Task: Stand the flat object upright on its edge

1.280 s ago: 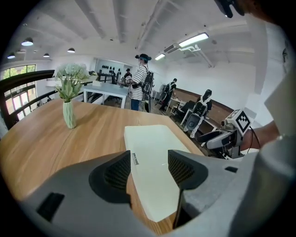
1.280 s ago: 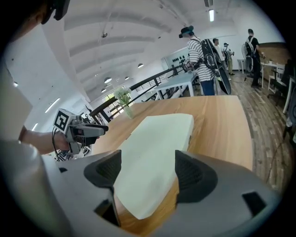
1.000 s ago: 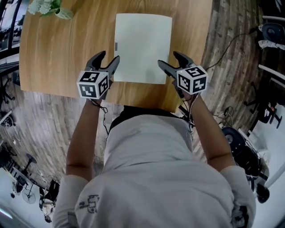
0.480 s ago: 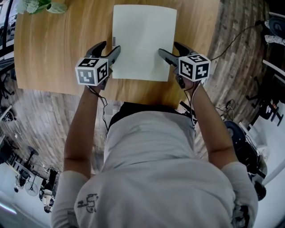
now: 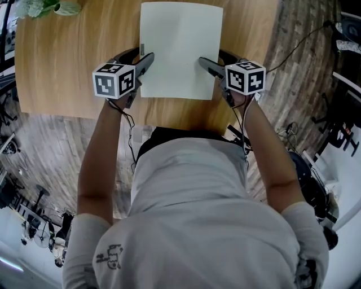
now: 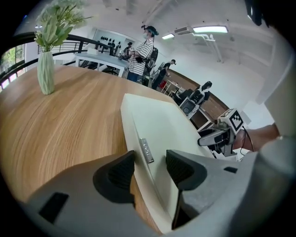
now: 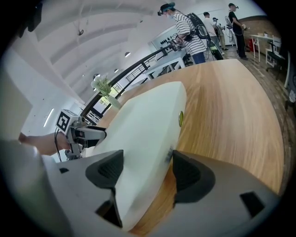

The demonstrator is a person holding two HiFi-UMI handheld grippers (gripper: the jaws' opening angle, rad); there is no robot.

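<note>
A flat white slab (image 5: 179,48) lies on the wooden table (image 5: 67,62), its near edge close to the table's front edge. My left gripper (image 5: 140,57) straddles the slab's left edge near the front corner. In the left gripper view that edge (image 6: 147,150), with a small grey strip on it, runs between the pads, and small gaps show. My right gripper (image 5: 215,60) straddles the right edge. In the right gripper view the slab (image 7: 143,125) fills most of the gap between the pads. Both pairs of jaws are closing around the slab.
A pale green vase of leaves (image 6: 45,71) stands at the table's far left corner (image 5: 42,7). The table's front edge (image 5: 169,115) runs just behind both grippers. People stand far off in the room (image 6: 141,53). Cables and gear lie on the floor at right (image 5: 307,186).
Both grippers have slid forward along the slab's side edges, so each edge now sits deeper between the jaws. The slab itself still lies flat.
</note>
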